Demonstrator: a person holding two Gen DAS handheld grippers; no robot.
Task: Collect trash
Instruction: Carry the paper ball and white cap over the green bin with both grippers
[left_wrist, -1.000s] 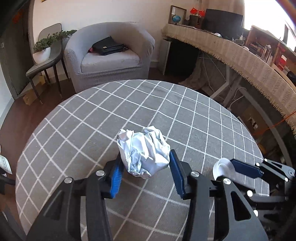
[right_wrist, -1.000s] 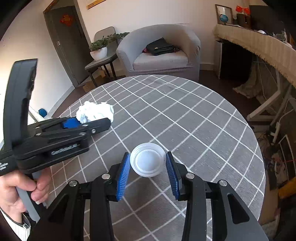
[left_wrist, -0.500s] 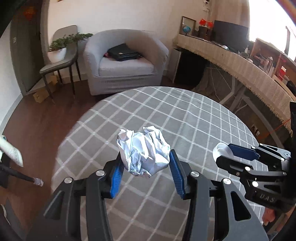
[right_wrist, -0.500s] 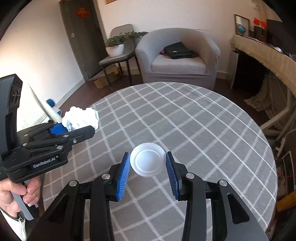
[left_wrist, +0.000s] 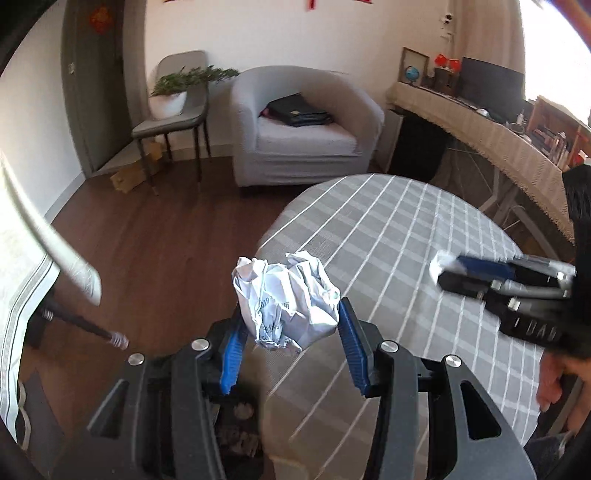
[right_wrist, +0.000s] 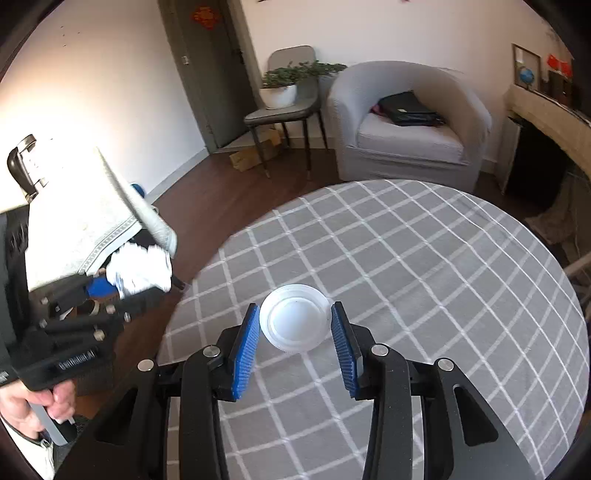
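My left gripper (left_wrist: 288, 332) is shut on a crumpled white paper ball (left_wrist: 286, 301) and holds it in the air at the left edge of the round grey checked table (left_wrist: 406, 229), over the wooden floor. The ball also shows in the right wrist view (right_wrist: 142, 271), left of the table. My right gripper (right_wrist: 294, 328) is shut on a white plastic lid (right_wrist: 294, 321) and holds it above the table's left part. That gripper also shows in the left wrist view (left_wrist: 443, 269), blurred, at the right.
A grey armchair (left_wrist: 306, 125) with a black bag stands behind the table. A chair with a potted plant (left_wrist: 173, 99) is to its left. A long cloth-covered desk (left_wrist: 498, 136) runs along the right. A pale cloth-draped object (right_wrist: 81, 221) is at the left, near the floor.
Both grippers have swung to the left with their loads. The paper ball has gone from over the table to its left edge, above the floor. Both grips are unchanged.
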